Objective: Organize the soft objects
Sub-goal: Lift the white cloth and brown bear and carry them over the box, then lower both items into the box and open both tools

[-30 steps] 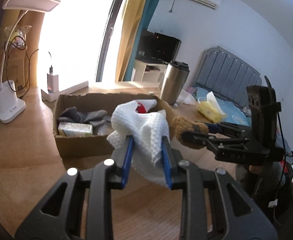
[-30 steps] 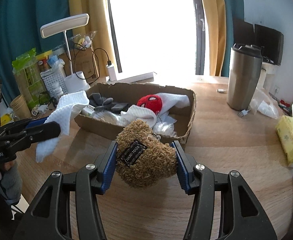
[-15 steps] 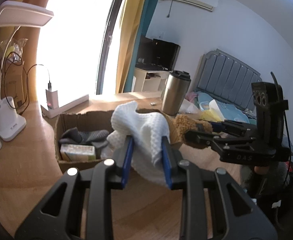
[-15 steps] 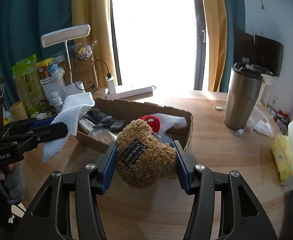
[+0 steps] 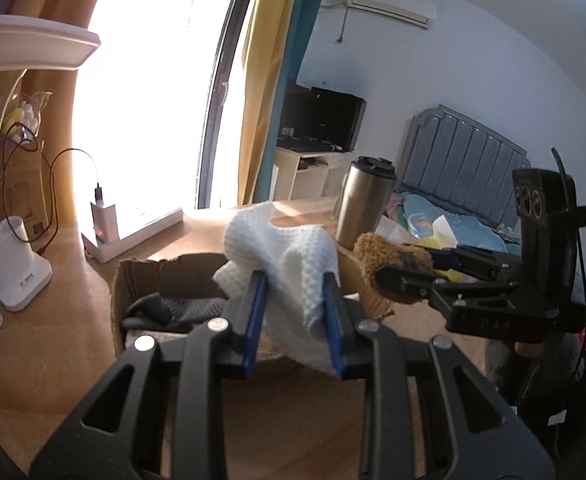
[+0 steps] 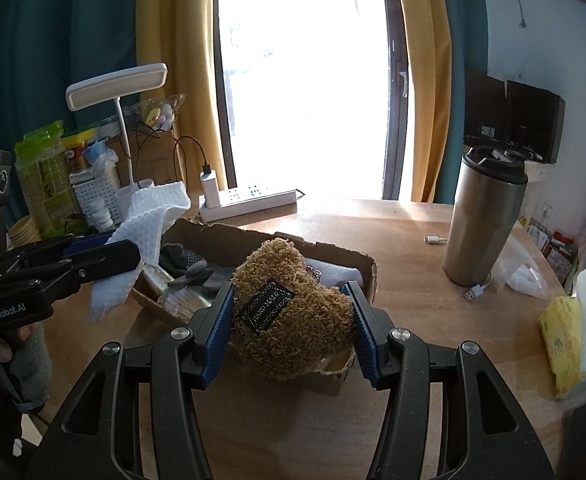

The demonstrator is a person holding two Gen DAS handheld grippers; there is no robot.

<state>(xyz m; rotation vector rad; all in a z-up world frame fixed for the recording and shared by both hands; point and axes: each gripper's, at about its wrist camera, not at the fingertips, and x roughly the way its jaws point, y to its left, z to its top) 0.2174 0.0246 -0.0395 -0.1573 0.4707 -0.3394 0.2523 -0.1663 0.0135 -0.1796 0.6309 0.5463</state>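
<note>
My left gripper (image 5: 293, 312) is shut on a white waffle cloth (image 5: 293, 264) and holds it up in front of a cardboard box (image 5: 133, 276). The cloth also shows in the right wrist view (image 6: 145, 224), with the left gripper (image 6: 105, 256) at the left. My right gripper (image 6: 289, 328) is shut on a brown curly plush toy (image 6: 293, 320) with a black label, above the box's near right end (image 6: 367, 276). In the left wrist view the plush (image 5: 377, 256) and right gripper (image 5: 397, 276) are to the right. Grey socks (image 6: 185, 264) lie in the box.
A steel tumbler (image 6: 481, 220) stands at the right on the wooden table (image 6: 413, 320). A white desk lamp (image 6: 121, 120), a power strip (image 6: 249, 200) and packets stand behind the box. A yellow tissue pack (image 6: 569, 336) lies at the far right.
Both grippers have risen with their loads. The box now sits lower in both views and the red toy in it is hidden behind the plush.
</note>
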